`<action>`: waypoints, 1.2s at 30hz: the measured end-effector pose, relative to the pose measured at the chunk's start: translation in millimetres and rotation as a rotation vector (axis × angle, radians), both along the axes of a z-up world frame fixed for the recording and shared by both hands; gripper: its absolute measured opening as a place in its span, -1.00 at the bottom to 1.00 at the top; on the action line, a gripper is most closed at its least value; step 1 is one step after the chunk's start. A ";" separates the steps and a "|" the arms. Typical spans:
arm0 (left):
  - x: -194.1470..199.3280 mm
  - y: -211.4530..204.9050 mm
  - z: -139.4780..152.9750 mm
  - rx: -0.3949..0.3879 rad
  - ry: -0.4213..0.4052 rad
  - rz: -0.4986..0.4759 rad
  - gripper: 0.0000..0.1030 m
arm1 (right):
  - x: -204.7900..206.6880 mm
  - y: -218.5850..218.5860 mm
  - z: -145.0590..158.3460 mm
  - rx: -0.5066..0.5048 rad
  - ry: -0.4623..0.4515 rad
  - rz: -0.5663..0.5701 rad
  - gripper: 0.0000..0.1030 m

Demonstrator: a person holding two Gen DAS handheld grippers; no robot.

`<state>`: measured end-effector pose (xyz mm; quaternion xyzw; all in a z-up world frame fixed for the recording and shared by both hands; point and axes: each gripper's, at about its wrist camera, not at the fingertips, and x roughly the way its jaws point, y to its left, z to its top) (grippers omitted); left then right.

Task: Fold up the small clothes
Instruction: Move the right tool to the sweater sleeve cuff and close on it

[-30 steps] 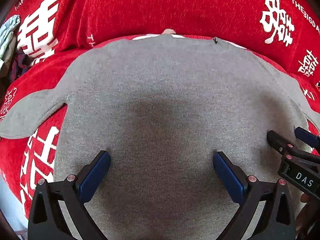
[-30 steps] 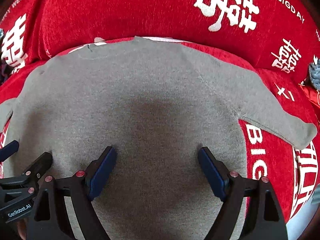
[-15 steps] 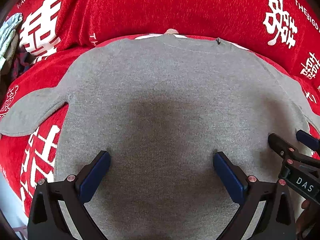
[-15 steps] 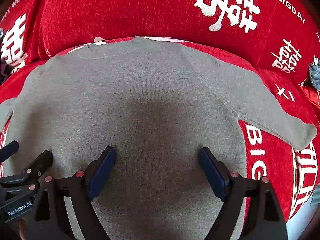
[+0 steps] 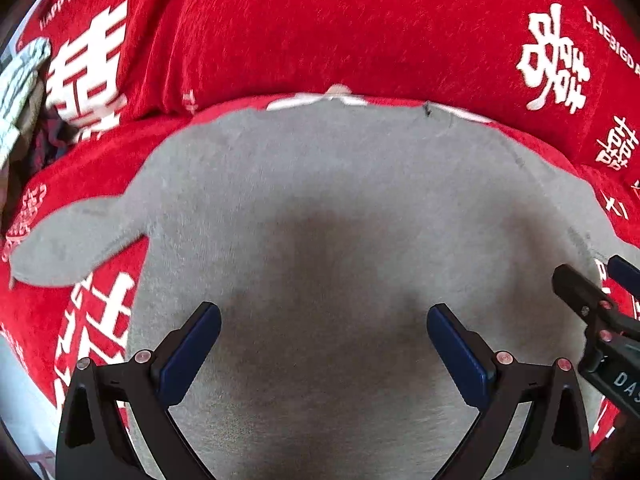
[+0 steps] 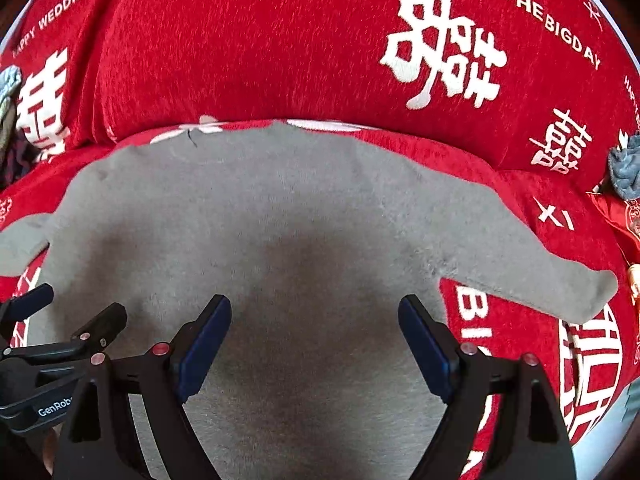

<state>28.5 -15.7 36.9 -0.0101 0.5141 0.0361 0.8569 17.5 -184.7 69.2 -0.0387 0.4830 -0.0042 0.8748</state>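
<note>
A small grey knit sweater (image 5: 328, 208) lies flat, back up, on a red cloth; it also shows in the right wrist view (image 6: 280, 216). Its left sleeve (image 5: 76, 240) and right sleeve (image 6: 552, 280) spread outward, neckline at the far edge. My left gripper (image 5: 324, 332) is open and empty above the sweater's lower left body. My right gripper (image 6: 316, 328) is open and empty above the lower right body. Each gripper shows at the edge of the other's view: the right one (image 5: 596, 308), the left one (image 6: 76, 320).
The red cover (image 5: 360, 32) with white wedding characters covers the seat and the backrest behind the sweater. A pile of other clothes (image 5: 20, 92) lies far left. A grey-blue garment (image 6: 626, 168) lies far right.
Both grippers have drawn slightly back toward the sweater's hem; the sweater sits a little farther in both views. Jaws remain open, and the sweater has not moved.
</note>
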 end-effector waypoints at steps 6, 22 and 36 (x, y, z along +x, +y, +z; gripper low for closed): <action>3.9 -20.0 13.6 0.034 -0.026 -0.026 1.00 | 1.2 -17.1 6.6 0.023 -0.021 -0.032 0.70; 17.5 -82.2 19.2 0.059 -0.028 -0.086 1.00 | -3.1 -77.8 17.2 0.015 -0.083 -0.115 0.70; 28.7 -149.1 27.5 0.062 -0.038 -0.173 1.00 | -8.2 -142.3 12.9 0.007 -0.087 -0.198 0.70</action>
